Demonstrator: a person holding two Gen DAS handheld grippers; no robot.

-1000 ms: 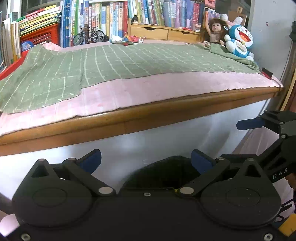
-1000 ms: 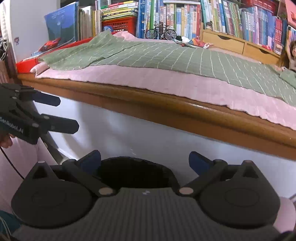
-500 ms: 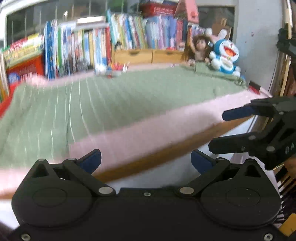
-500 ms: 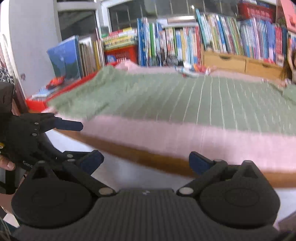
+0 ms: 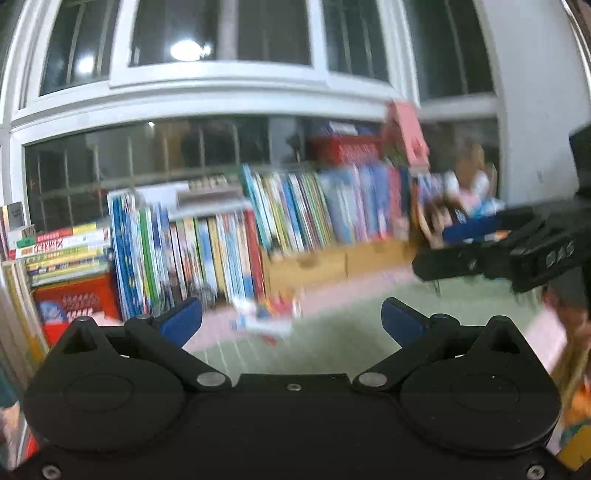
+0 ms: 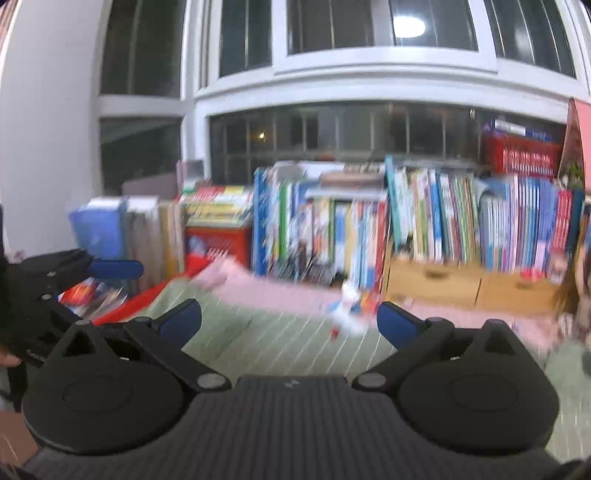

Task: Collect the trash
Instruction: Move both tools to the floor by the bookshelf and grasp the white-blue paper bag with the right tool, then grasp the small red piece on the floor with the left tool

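Note:
Both views are blurred by motion. A crumpled white, blue and red wrapper lies at the far edge of the green checked blanket, below the books; the wrapper shows in the right wrist view too. My left gripper is open with nothing between its blue-tipped fingers, well short of the wrapper. My right gripper is open and empty as well, held level with the blanket. The right gripper also crosses the left wrist view at the right, and the left gripper shows at the left edge of the right wrist view.
A long row of upright books lines the window sill behind the bed. Wooden drawers stand under them. A red box sits at the left. A doll is at the far right. Dark windows fill the top.
Both grippers have swung upward, from facing the wooden bed frame and white side panel to looking over the blanket at the books and windows. Both stayed open.

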